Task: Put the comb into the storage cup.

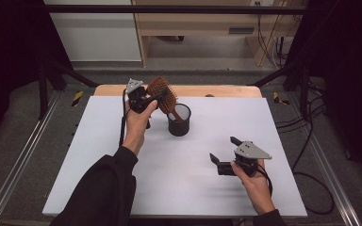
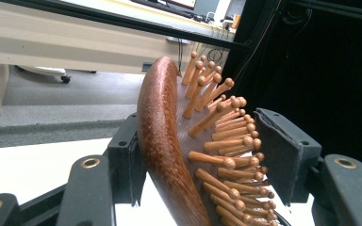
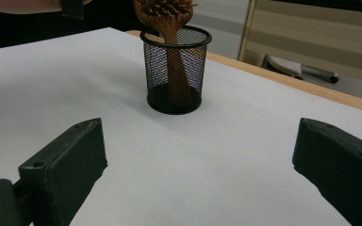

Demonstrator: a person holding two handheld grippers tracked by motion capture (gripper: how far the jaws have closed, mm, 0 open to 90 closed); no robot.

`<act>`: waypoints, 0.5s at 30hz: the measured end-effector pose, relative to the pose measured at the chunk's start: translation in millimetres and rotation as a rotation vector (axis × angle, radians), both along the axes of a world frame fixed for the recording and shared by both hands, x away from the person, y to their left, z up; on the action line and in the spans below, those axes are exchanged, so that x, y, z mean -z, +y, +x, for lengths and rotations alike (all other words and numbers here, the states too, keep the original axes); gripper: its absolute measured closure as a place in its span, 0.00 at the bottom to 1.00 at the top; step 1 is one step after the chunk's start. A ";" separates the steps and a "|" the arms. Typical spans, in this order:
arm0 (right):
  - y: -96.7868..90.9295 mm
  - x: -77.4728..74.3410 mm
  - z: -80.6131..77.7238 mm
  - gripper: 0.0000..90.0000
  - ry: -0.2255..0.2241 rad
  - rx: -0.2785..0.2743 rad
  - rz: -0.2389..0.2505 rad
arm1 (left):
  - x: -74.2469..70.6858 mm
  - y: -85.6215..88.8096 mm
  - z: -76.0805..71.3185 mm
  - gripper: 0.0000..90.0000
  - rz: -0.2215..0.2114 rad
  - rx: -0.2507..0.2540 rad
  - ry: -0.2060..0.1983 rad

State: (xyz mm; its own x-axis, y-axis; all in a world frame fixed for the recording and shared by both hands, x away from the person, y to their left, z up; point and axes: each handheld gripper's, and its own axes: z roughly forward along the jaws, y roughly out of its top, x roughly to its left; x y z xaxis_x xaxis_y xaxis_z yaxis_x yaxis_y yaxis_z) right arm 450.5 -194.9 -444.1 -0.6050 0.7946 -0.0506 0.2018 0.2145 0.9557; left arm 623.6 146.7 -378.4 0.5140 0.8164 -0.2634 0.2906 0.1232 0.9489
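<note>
At the far middle of the white table [image 1: 179, 165], a wooden hairbrush [image 1: 162, 94] stands with its handle down inside a black mesh cup [image 1: 179, 120], its head leaning out to the left above the rim. The left gripper [image 1: 156, 96] reaches the brush head from the left. In the left gripper view, one pad lies against the smooth reddish back of the head, while the other stands just beside the knobbed bristle tips; whether it presses on them is hard to make out. The brush's lower end is cut off by that view's bottom edge. No brand, label or writing can be read on brush or cup. The right gripper [image 1: 222, 153] rests on the near right part of the table, well apart from the cup, jaws spread wide around nothing.
</note>
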 end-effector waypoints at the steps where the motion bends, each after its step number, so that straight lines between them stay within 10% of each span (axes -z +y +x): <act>1: 0.0 0.0 0.0 0.04 0.000 0.000 0.000 | -0.1 -0.1 0.0 0.43 0.003 0.000 -0.002; 15: 0.6 0.0 -0.1 0.04 0.001 -0.001 0.000 | -1.2 -1.2 -1.2 0.41 0.028 -0.014 -0.030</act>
